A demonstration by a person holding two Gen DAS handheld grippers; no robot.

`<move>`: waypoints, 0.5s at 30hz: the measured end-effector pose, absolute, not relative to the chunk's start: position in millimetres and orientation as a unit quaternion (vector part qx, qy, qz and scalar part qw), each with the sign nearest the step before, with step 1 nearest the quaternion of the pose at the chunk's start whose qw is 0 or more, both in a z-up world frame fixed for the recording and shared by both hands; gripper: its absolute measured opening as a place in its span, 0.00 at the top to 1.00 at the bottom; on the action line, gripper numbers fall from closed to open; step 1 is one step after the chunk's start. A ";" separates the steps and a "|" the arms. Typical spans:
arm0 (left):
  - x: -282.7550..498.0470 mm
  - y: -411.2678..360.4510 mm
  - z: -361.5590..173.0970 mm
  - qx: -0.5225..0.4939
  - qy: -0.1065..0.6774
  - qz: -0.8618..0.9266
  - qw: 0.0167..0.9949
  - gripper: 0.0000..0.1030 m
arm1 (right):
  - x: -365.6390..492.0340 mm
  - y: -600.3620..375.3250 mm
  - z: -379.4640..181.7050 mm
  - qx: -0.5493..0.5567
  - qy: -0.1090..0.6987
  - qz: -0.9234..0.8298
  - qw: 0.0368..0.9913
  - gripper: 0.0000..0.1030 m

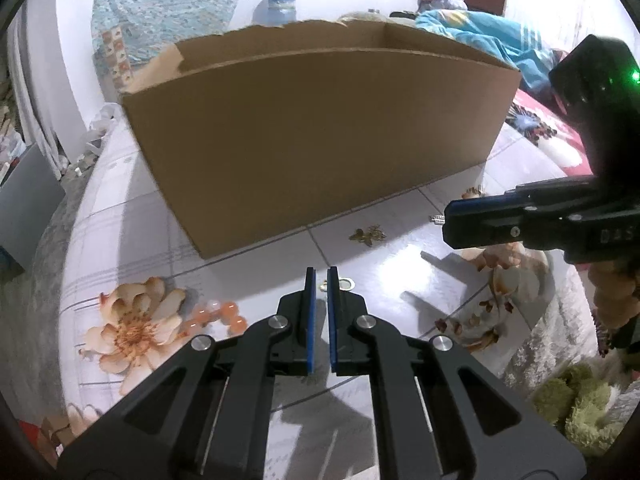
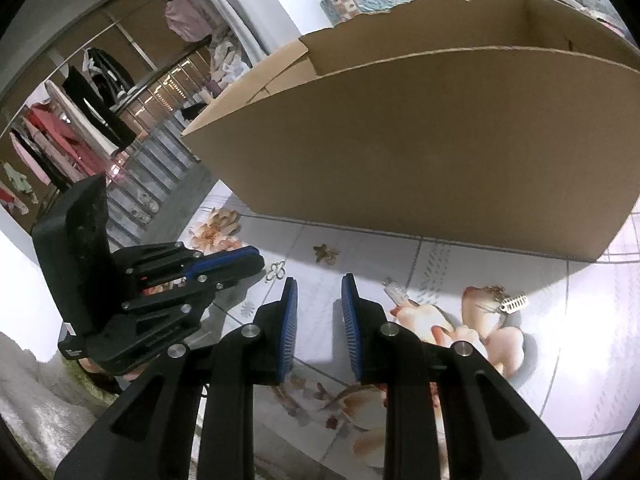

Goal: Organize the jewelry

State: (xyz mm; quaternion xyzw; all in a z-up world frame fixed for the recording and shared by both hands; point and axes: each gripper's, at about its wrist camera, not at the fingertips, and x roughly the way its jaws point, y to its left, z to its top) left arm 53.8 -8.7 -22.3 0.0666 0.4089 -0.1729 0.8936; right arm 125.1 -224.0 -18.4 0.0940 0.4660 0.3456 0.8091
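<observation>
Flanking one cardboard box [image 1: 320, 128], two tongs: left tongs [image 1: 321, 280], right tongs [image 2: 319, 288].

Both grippers are matte black: the left gripper [image 1: 321, 276] and the right gripper [image 2: 319, 286] share slotted angular arms, round silver pivot screws and flat blue pads [image 2: 289, 326] — ribbed in the right wrist view. A green light [image 1: 634, 76] glows upper right.

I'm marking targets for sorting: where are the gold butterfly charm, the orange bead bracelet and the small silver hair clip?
gold butterfly charm [image 1: 367, 236], left wrist view, its middle
orange bead bracelet [image 1: 218, 316], left wrist view, middle beads
silver hair clip [image 2: 515, 303], right wrist view, its toothed body
</observation>
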 end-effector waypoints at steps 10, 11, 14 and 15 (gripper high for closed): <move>39.3 5.6 -20.5 0.060 0.411 -0.160 0.896 0.96 | 114.8 -164.4 -11.8 -0.022 0.437 0.373 0.819 0.70; 38.5 5.9 -20.2 0.061 0.410 -0.160 0.896 0.96 | 113.3 -158.3 -11.8 -0.042 0.430 0.375 0.820 0.69; 34.9 10.0 -20.0 0.065 0.408 -0.162 0.896 0.96 | 113.0 -145.2 -10.6 -0.092 0.411 0.397 0.815 0.69; 33.7 11.9 -20.1 0.065 0.407 -0.162 0.897 0.96 | 114.5 -142.1 -10.5 -0.109 0.407 0.405 0.811 0.69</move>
